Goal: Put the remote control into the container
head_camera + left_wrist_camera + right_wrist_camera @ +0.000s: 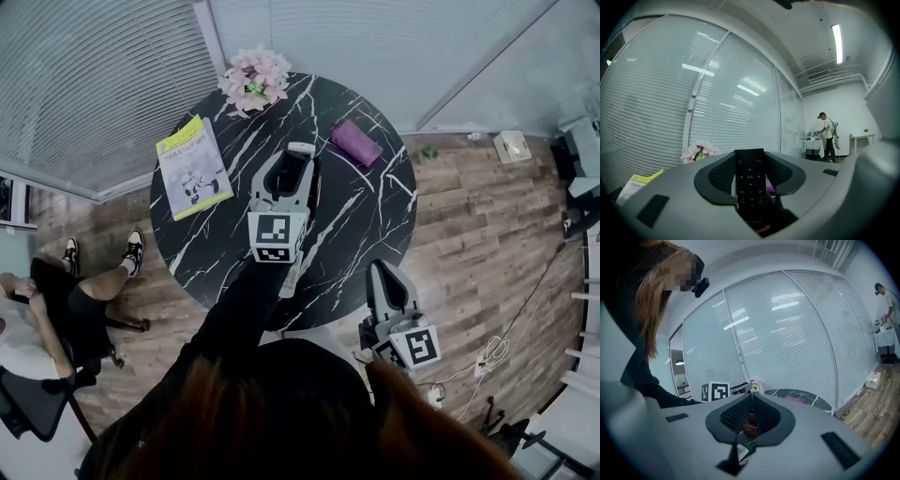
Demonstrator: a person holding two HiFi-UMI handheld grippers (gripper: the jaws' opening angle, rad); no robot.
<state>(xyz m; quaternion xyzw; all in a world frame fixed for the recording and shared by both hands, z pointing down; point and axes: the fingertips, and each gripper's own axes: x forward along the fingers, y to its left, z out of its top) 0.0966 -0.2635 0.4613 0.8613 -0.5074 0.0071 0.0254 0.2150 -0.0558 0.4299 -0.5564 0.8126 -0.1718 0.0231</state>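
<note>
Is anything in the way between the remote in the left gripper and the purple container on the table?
Nothing visible does. The left gripper holds the remote control over the table, and only bare marble top lies between it and the purple container. The booklet and flowers sit off on the other side.

I see only the upper part of the remote control (750, 178) in the left gripper view. Its lower end is hidden behind the body of the left gripper (291, 167), and the button labels are too small for me to read. In the head view, the wearer's hair (300, 412) and sleeve (244, 300) cover the table's (375, 225) near rim. I cannot tell whether the purple object (355, 142) is hollow. The yellow booklet's (192, 169) print is illegible. The picture's left edge cuts off the seated person (56, 300).
</note>
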